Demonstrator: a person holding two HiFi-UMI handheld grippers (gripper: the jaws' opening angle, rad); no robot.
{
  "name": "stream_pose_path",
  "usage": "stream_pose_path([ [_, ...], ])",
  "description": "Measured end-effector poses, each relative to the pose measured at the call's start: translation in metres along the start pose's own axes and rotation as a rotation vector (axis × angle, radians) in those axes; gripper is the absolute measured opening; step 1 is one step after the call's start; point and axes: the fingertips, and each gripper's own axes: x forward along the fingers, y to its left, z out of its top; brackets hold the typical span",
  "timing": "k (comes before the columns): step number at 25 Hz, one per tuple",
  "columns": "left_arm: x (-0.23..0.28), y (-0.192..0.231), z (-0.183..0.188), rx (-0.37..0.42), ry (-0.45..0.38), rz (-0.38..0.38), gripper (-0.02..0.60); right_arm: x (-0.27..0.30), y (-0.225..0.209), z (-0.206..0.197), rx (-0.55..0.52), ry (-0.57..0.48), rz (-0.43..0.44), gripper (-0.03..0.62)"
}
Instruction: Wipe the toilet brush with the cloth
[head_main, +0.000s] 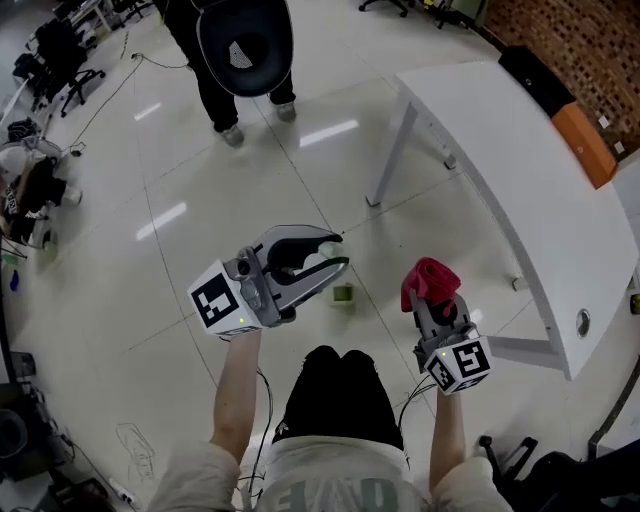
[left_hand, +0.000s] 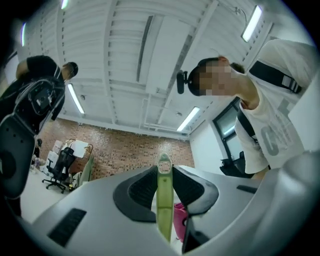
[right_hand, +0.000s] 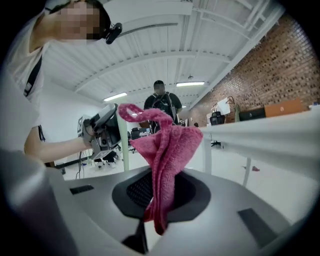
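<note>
The toilet brush's pale green handle stands upright between the dark pads of my left gripper, which is shut on it. In the head view that gripper is at centre left, and a small green part of the brush shows just below its jaws. My right gripper is shut on a bunched red cloth that sticks up out of its jaws. In the right gripper view the cloth hangs over the right gripper, with the left gripper and the brush handle to its left.
A long white table runs along the right, with an orange box at its far edge. A person with a black chair stands ahead at the top. Clutter and cables line the left side. The floor is glossy white tile.
</note>
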Motion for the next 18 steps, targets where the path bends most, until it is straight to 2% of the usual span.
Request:
stream_pose_path([
  [4,-0.042,0.013,-0.146,-0.011,-0.028,-0.018,0.1,0.035,-0.038,-0.155,0.019,0.012,-0.03,0.031],
  [8,-0.079,0.018,-0.252,-0.046,-0.075,-0.034,0.1,0.067,-0.071,-0.259,0.039,-0.01,-0.028,0.031],
  [11,-0.09,0.011,-0.302,-0.069,-0.082,-0.07,0.1,0.083,-0.085,-0.296,0.02,-0.031,-0.017,0.031],
  [13,-0.097,0.01,-0.329,-0.09,-0.088,-0.067,0.1,0.089,-0.09,-0.31,0.028,-0.035,-0.004,0.031],
  [18,-0.101,0.017,-0.359,-0.128,-0.123,-0.058,0.1,0.095,-0.101,-0.332,0.057,-0.016,-0.009,0.031],
])
